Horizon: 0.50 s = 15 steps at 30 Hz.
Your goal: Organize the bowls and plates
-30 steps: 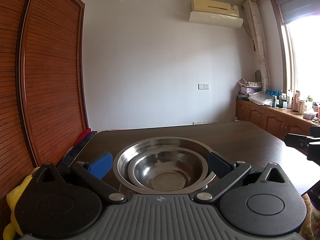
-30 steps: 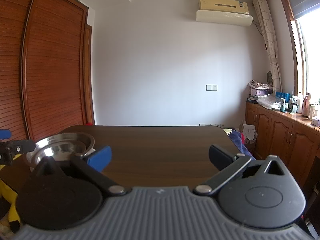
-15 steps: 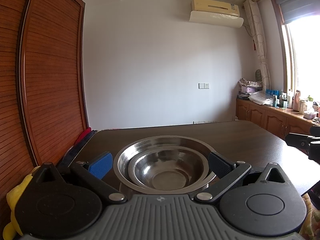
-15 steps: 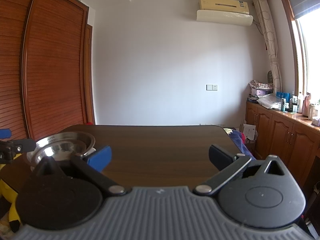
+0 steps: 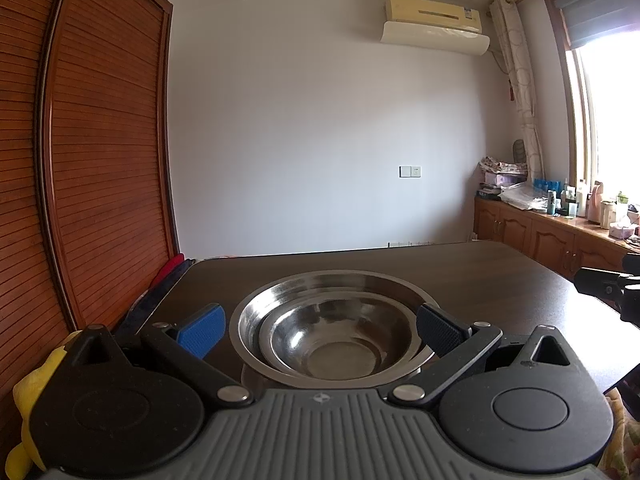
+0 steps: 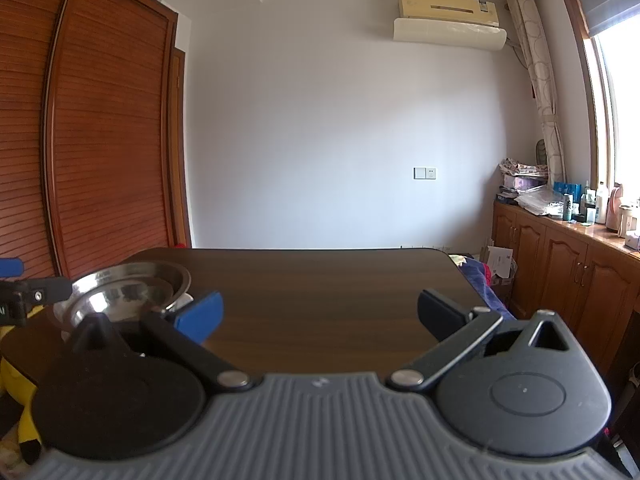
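Flanking nested steel bowls, tongs spread.

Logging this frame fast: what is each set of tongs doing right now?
Left tongs: open, holding nothing, either side of the nested steel bowls.
Right tongs: open, holding nothing, over the dark table.

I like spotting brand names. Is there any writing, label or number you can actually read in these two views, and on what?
None can be read.
Air conditioner: small label at its right end, too blurred.
Bottles on the side cabinet: labels too small.
Left gripper and right gripper: tiny embossed mark, no letters.
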Motion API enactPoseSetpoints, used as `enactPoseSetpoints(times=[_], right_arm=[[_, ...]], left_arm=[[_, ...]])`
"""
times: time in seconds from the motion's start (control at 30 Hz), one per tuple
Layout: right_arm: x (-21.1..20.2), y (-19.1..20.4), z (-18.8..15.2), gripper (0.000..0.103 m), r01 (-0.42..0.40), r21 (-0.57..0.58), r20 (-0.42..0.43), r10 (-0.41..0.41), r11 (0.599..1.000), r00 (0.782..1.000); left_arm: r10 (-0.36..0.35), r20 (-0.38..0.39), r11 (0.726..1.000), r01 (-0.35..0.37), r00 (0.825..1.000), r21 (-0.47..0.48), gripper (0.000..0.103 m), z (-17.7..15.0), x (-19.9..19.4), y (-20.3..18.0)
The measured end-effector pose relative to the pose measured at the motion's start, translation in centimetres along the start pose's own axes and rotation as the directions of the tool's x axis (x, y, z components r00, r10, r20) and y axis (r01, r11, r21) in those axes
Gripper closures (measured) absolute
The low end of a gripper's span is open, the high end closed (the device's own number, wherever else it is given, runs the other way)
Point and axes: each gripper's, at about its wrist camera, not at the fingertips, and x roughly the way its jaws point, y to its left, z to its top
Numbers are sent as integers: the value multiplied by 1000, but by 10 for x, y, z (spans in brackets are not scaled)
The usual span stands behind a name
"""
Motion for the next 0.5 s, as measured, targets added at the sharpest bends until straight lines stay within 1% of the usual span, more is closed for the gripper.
enactPoseSetpoints(times=[0.5], right_arm=[[0,-2,-2,0,-4,3,-3,4,1000,1000]], left_arm=[[-2,2,1000,2,1000,-1,0,-1,0,1]])
